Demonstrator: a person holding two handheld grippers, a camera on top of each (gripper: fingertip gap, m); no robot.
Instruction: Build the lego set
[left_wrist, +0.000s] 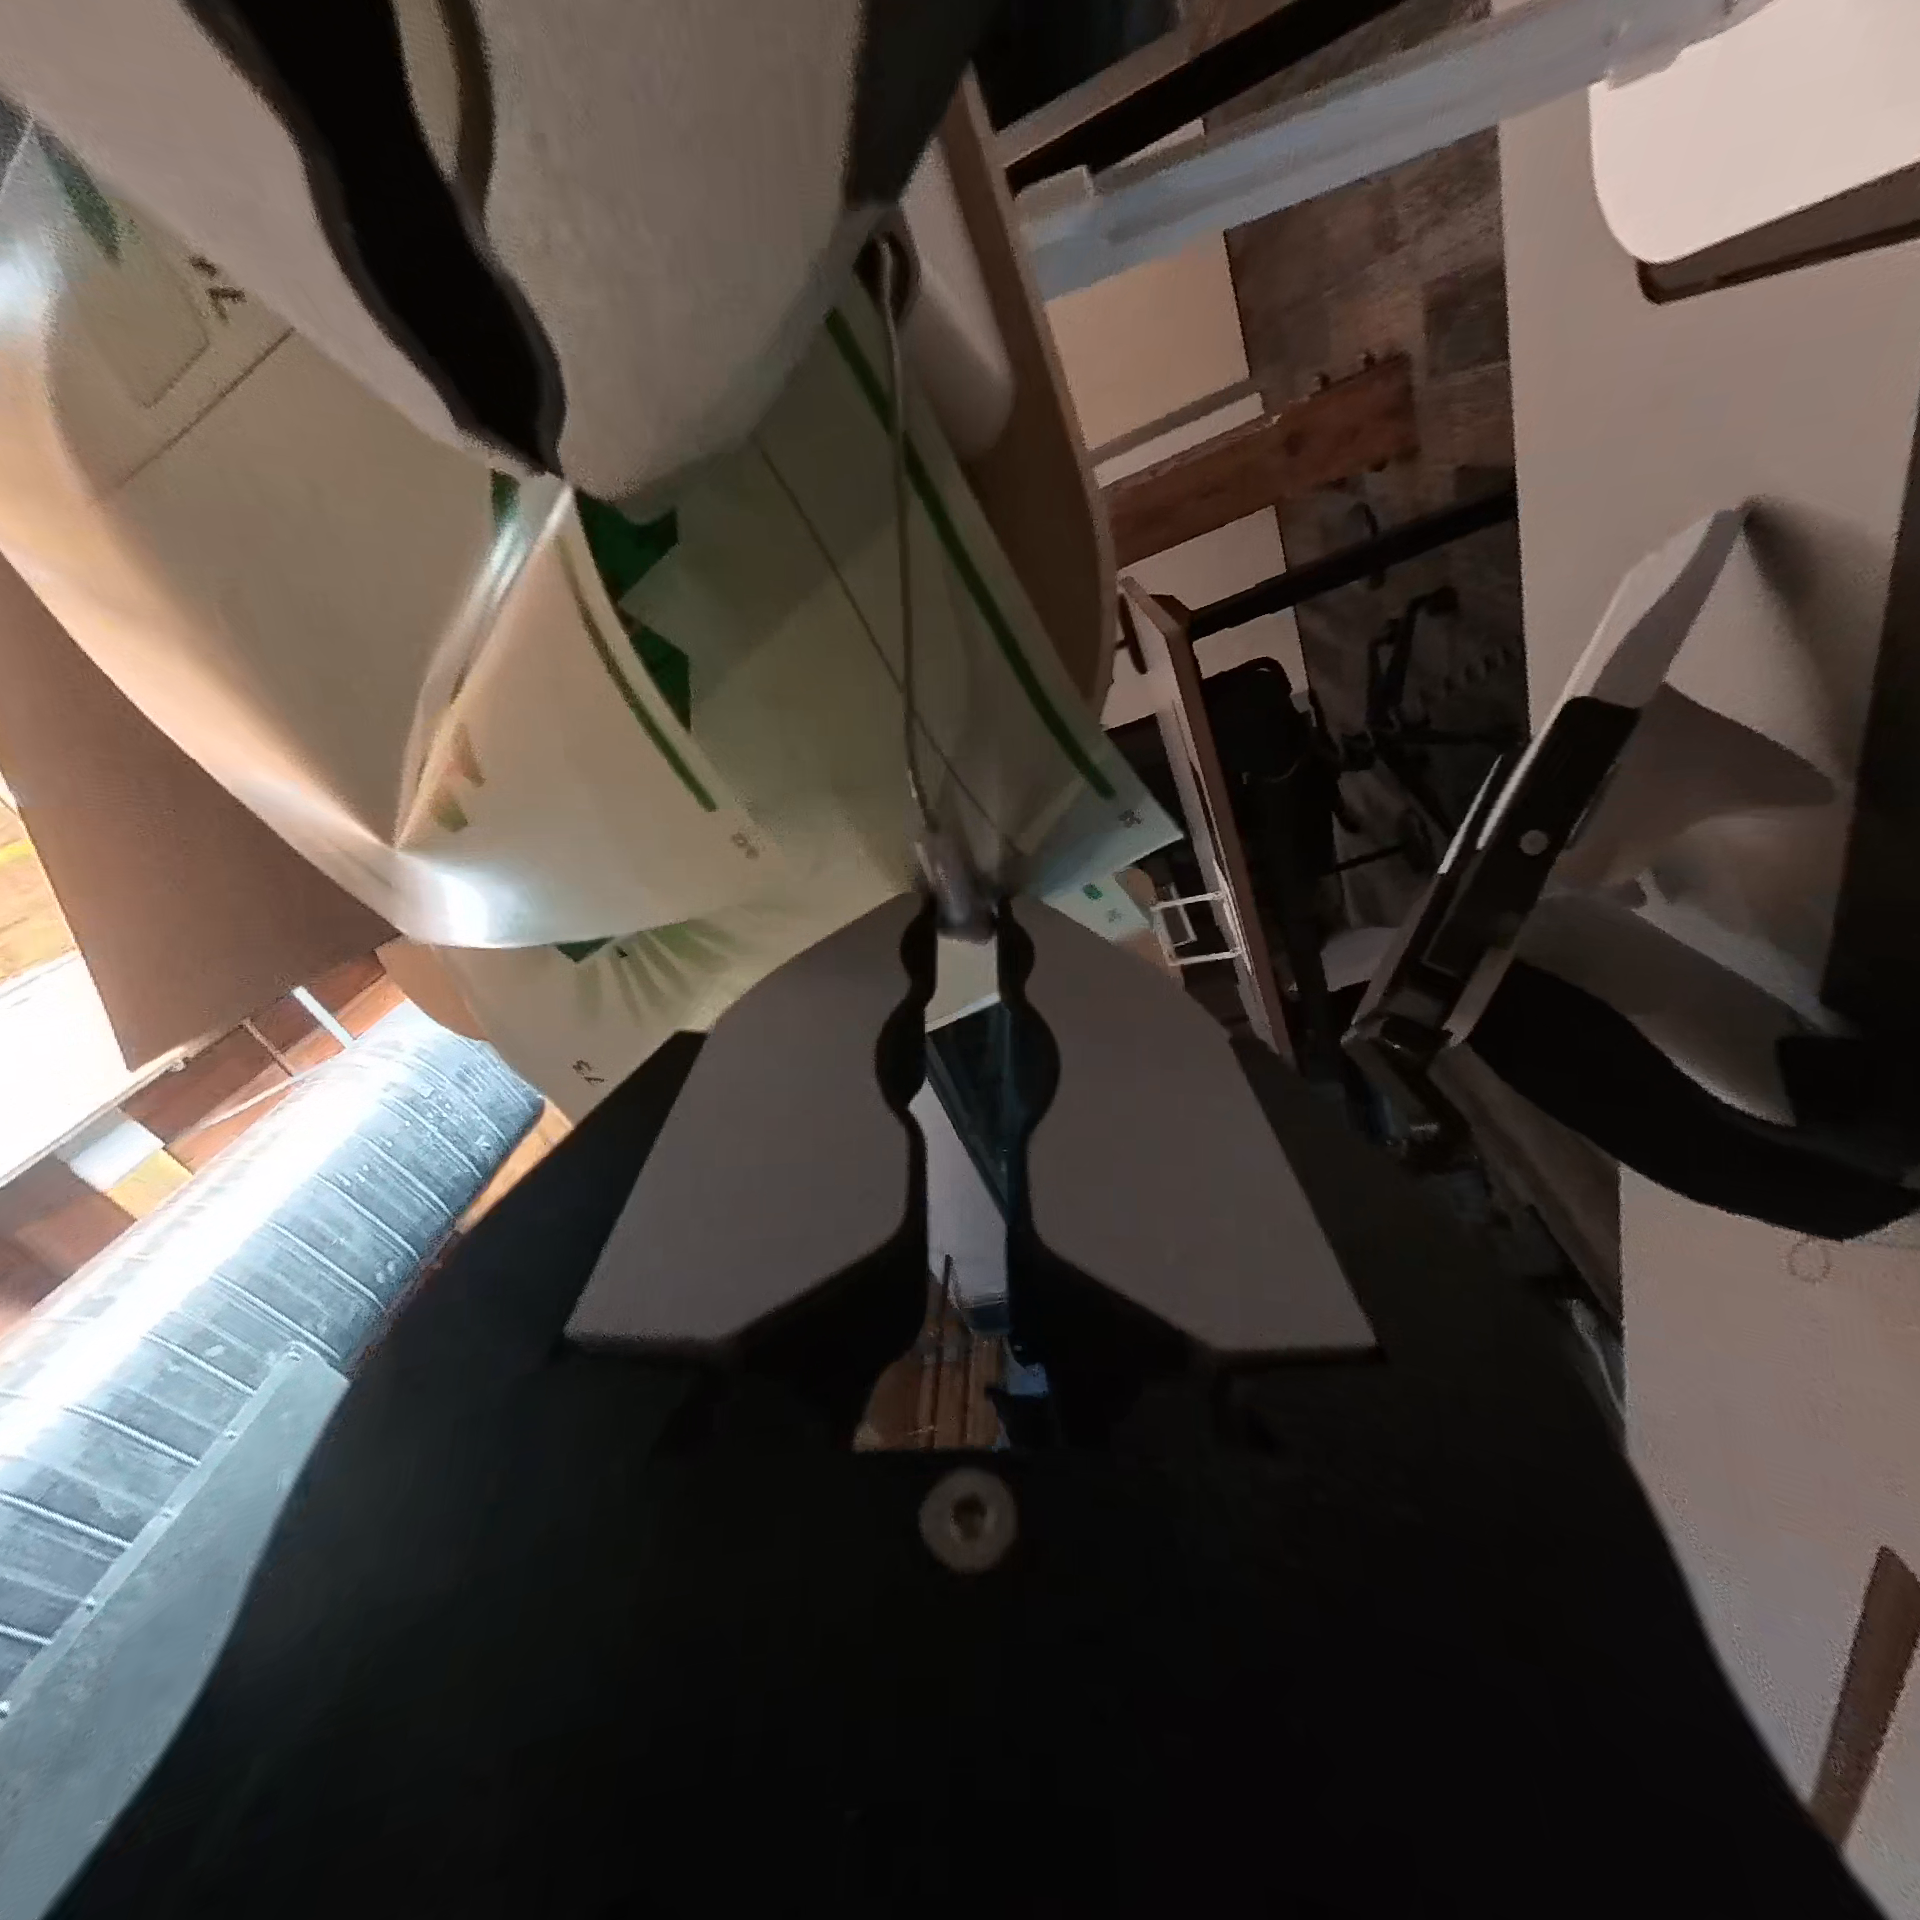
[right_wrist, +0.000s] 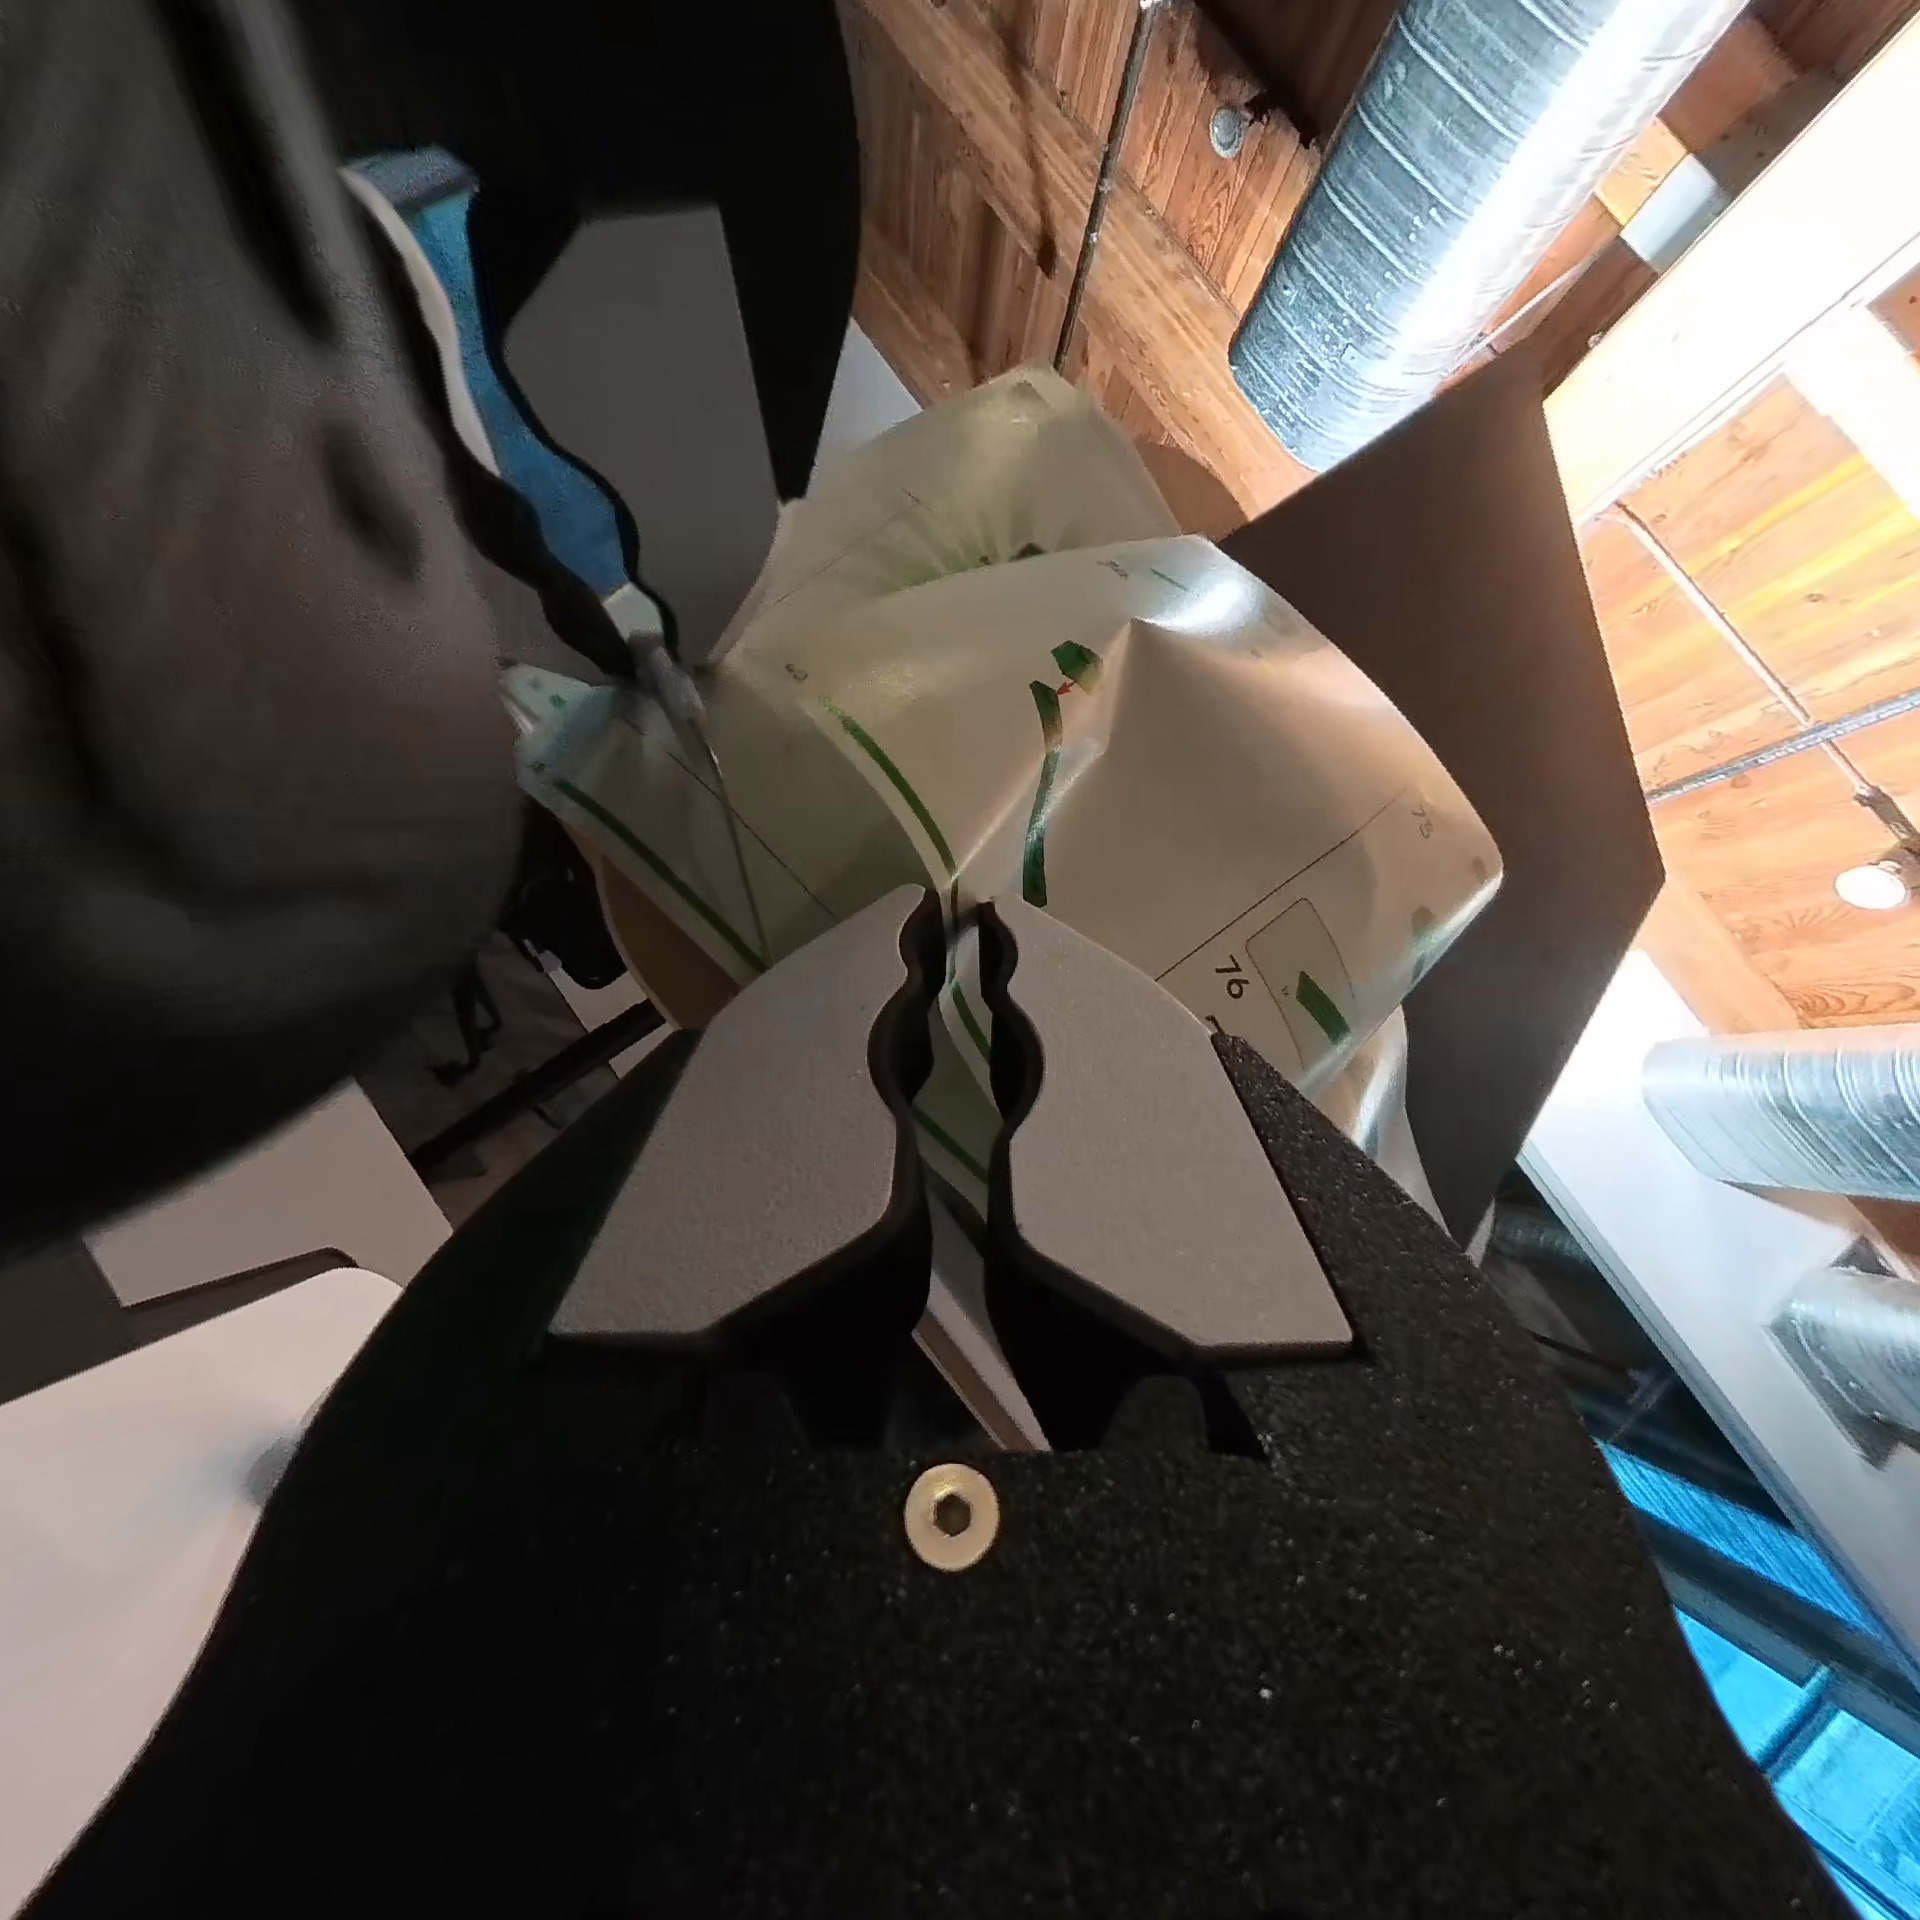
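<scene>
Two tools hold the glossy white instruction booklet with green diagrams (right_wrist: 1091, 748) aloft: the left tool (left_wrist: 961, 920) pinches its corner, the right tool (right_wrist: 961, 920) a page edge. Pages should be parted gently, avoiding tearing.

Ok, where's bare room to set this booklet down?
Bare white surface lower left in the right wrist view, bordered by the right gripper and a person's grey clothing. Ahead it's crowded: the booklet fills the gap to the left gripper.
</scene>
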